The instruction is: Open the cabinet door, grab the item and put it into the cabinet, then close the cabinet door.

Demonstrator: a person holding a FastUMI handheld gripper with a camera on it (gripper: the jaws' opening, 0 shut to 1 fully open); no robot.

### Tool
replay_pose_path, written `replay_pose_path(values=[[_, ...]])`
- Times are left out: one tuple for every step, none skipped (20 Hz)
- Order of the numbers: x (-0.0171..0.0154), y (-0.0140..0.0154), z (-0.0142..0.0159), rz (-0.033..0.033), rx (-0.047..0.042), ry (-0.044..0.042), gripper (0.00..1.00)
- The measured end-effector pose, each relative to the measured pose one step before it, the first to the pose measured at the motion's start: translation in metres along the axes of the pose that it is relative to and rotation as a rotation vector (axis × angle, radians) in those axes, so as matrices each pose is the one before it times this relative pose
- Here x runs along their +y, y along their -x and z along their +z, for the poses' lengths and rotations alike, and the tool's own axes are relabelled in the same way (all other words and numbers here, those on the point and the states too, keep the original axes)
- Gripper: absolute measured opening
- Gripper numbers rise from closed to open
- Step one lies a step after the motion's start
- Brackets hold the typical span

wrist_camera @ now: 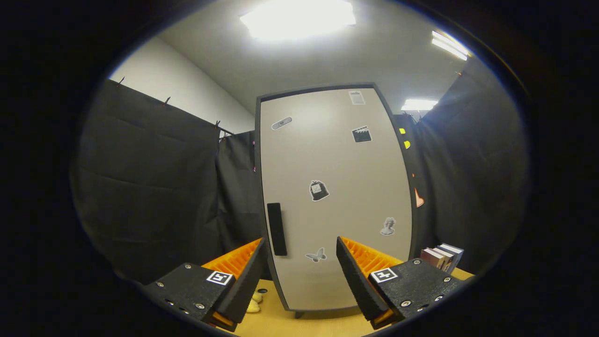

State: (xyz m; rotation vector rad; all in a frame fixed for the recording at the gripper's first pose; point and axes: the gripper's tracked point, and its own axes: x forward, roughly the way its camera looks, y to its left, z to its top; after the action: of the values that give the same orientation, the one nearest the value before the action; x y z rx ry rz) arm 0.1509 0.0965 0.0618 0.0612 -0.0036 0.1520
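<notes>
A tall light-grey cabinet [334,196] stands on the wooden table [304,325] straight ahead, its door shut and dotted with small stickers. A black vertical handle [276,229] sits near the door's left edge, just beyond my left fingertip. My gripper [300,250] is open, its two fingers spread wide with nothing between them, aimed at the lower part of the door. A small pale yellow item [255,302] lies on the table beside the cabinet's lower left corner, partly hidden behind my left finger.
A few books [442,256] stand on the table to the right of the cabinet. Black cloth walls close in on the left, back and right. Bare tabletop shows between the fingers in front of the cabinet.
</notes>
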Motion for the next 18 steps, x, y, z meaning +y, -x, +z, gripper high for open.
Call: replay_pose_path(values=[[0.00423,-0.01111,-0.00231,0.00687,0.00529,-0.00653,0.89],[0.00456,-0.00808,-0.00179,0.00763,0.00772,-0.00566,0.88],[0.00453,-0.01007,-0.00177,0.00741,0.00544,-0.00348,0.86],[0.00268,-0.00937,-0.00395,0.00357,0.01181,-0.00259,0.86],[0.00237,-0.00955,-0.00250,0.00576,0.00631,-0.00581,0.84],[0.00394,-0.01044,-0.00118,0.01749,-0.00241,-0.00806,0.83],[0.00177,-0.01103,-0.00268,0.01071,0.00622,-0.00697,0.78],[-0.00195,-0.00814,-0.00479,0.00049,0.01578,-0.00504,0.74],[-0.00186,-0.00933,-0.00508,-0.00471,0.02112,-0.00484,0.69],[-0.00145,-0.01050,-0.00469,-0.00370,0.01711,-0.00957,0.67],[-0.00172,-0.00867,-0.00428,-0.00812,0.01772,-0.00542,0.65],[-0.00004,-0.00828,-0.00570,0.00030,0.02378,-0.00455,0.65],[0.00174,-0.00721,-0.00427,0.00531,0.02143,-0.00568,0.64],[0.00225,-0.00567,-0.00374,0.00668,0.01455,-0.00585,0.63],[0.00209,-0.00458,-0.00142,0.00396,0.00296,-0.00484,0.63],[0.00288,-0.00268,-0.00113,0.00020,-0.00184,-0.00035,0.63],[0.00234,-0.00371,0.00062,-0.00046,-0.00414,0.00225,0.62],[0.00227,-0.00419,-0.00050,-0.00150,-0.00337,-0.00123,0.62]])
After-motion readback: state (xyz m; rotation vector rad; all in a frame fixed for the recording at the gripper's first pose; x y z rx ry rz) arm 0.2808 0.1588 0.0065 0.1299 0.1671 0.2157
